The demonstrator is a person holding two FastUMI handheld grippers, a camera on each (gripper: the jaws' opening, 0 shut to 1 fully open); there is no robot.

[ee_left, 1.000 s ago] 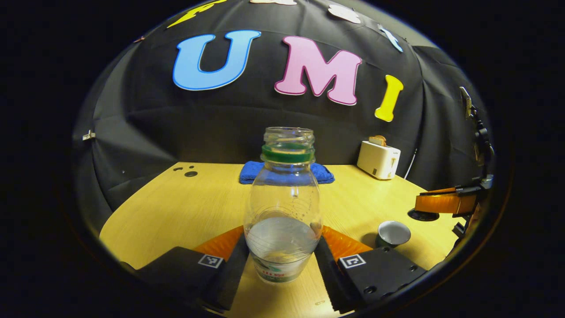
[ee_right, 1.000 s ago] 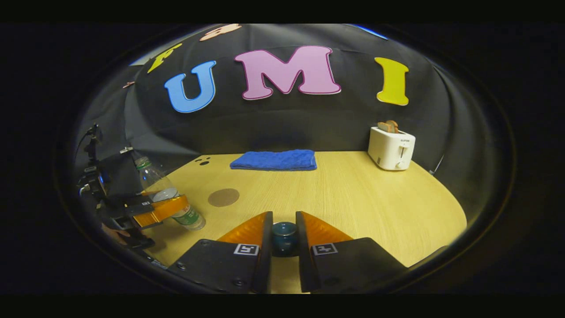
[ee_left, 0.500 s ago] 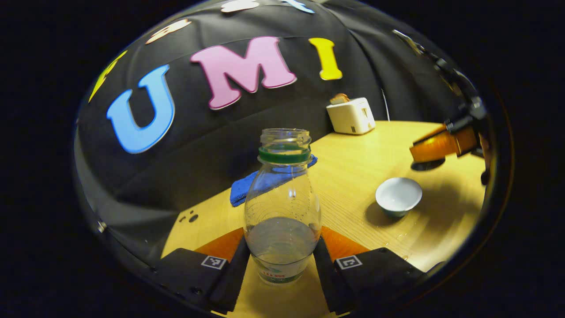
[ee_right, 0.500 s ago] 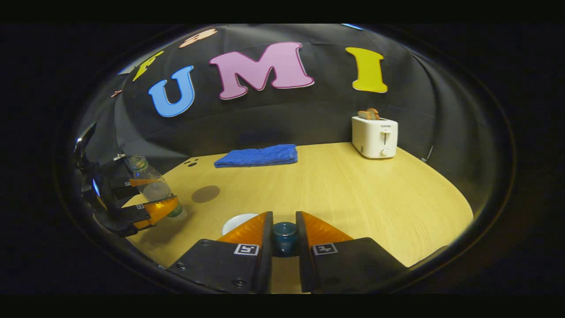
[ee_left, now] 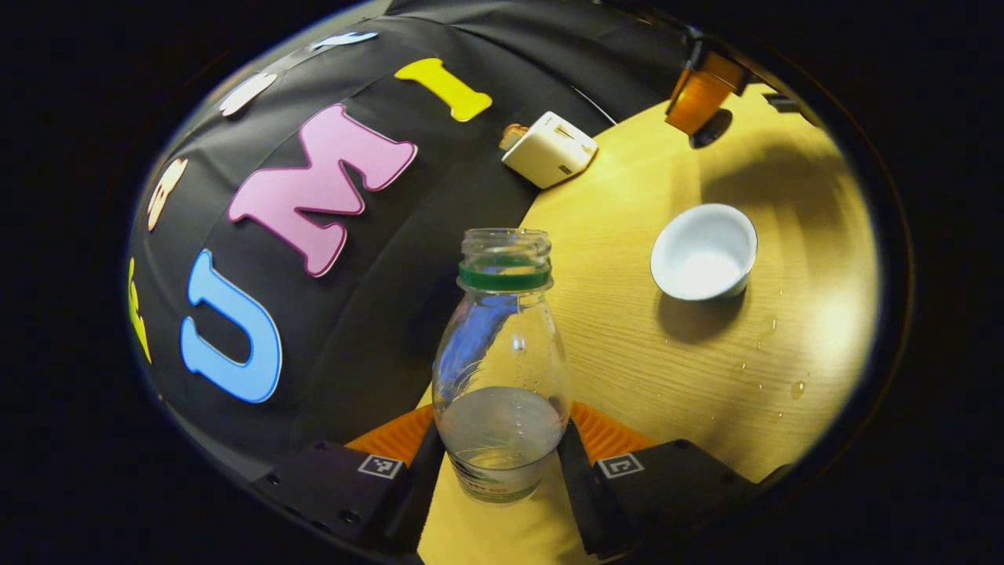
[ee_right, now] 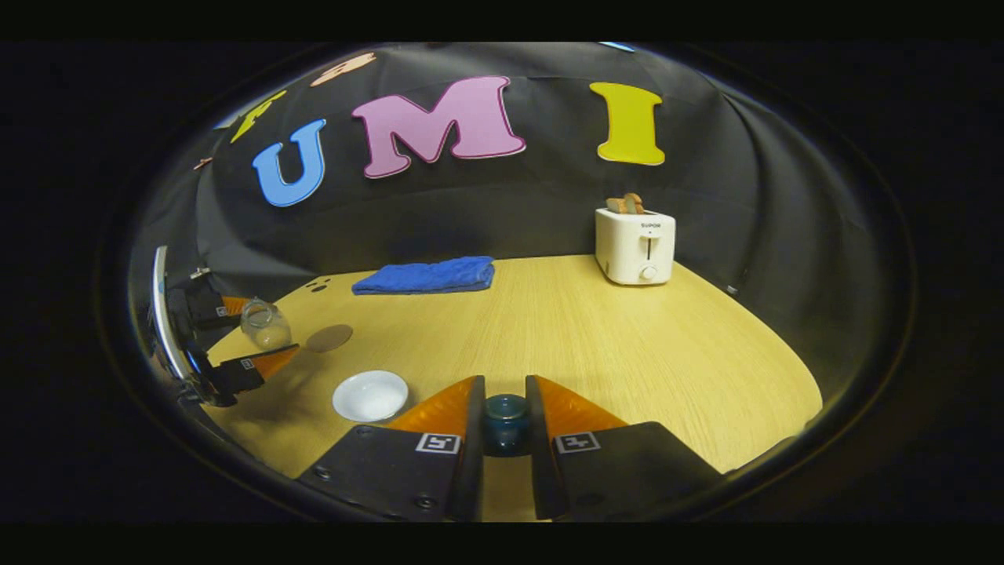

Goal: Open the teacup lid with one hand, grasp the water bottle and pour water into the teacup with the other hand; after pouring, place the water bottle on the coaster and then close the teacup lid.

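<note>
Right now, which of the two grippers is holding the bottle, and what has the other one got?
The left gripper clamps the uncapped water bottle, tilted toward the open teacup. The right gripper grips the dark teacup lid.

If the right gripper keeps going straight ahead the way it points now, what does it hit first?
Probably nothing near: the right gripper, shut on the teacup lid, faces bare table. The blue towel and toaster sit off to either side; depth is uncertain.

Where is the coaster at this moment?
In the right gripper view, the coaster lies on the table's left, between the held water bottle and the blue towel.
</note>
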